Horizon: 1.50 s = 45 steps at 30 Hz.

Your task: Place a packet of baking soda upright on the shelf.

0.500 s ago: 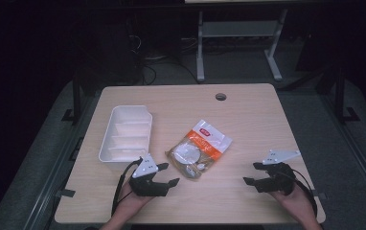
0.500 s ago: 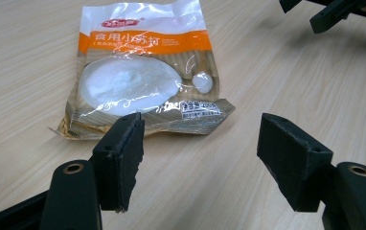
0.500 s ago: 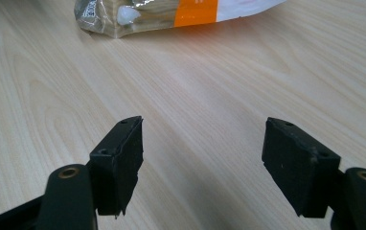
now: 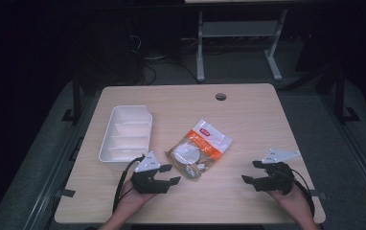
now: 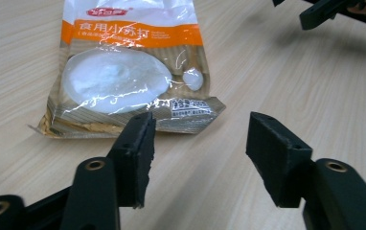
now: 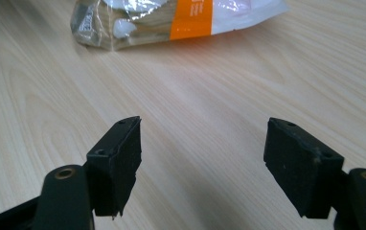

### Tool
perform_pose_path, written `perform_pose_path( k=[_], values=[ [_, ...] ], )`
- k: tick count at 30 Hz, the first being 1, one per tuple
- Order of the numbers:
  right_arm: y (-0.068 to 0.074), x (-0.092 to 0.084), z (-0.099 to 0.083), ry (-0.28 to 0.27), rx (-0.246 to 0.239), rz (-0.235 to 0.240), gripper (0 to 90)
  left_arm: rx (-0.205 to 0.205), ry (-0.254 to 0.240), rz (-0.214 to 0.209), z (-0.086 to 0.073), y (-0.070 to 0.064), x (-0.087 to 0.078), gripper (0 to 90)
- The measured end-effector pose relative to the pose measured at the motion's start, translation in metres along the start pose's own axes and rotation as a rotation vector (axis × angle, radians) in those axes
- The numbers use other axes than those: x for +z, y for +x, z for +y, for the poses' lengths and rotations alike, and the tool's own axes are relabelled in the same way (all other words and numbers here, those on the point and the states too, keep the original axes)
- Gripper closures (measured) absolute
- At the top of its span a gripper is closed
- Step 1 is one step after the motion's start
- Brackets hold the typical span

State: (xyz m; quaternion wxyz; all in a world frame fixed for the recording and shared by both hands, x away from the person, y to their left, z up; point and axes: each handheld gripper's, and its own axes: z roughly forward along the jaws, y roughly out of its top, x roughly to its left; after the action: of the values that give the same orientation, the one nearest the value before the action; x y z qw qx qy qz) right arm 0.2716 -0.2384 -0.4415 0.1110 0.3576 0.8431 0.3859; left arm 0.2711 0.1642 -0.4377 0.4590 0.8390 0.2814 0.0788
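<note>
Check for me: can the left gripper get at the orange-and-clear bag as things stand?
Probably yes. The left gripper sits just short of the bag, jaws open, with bare table between them.

In the high view the pale wooden table (image 4: pixel 248 115) is evenly lit from above while the room around it sinks to near black, and the picture is soft and grainy. In the left gripper view glare streaks the crinkled clear-and-orange plastic pouch (image 5: pixel 123 72); the near black jaws at the bottom are blurred.
</note>
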Motion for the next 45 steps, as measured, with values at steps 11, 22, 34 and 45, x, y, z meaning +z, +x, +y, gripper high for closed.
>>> perform_pose_path(
  k=[11,22,34,45],
  values=[
    [-0.005,0.001,0.002,-0.031,0.062,0.011,26.9,-0.013,0.060,0.046,0.022,0.014,0.020,69.6],
    [-0.011,0.018,0.029,-0.037,0.081,0.037,24.0,0.002,0.126,0.121,0.036,0.021,0.048,83.4],
    [-0.025,0.032,0.059,0.025,0.147,0.008,23.6,-0.021,0.151,0.109,0.031,0.026,0.062,81.5],
    [-0.030,0.051,0.106,0.076,0.103,-0.011,23.7,-0.010,0.154,0.132,0.028,0.025,0.064,84.8]
  ],
)
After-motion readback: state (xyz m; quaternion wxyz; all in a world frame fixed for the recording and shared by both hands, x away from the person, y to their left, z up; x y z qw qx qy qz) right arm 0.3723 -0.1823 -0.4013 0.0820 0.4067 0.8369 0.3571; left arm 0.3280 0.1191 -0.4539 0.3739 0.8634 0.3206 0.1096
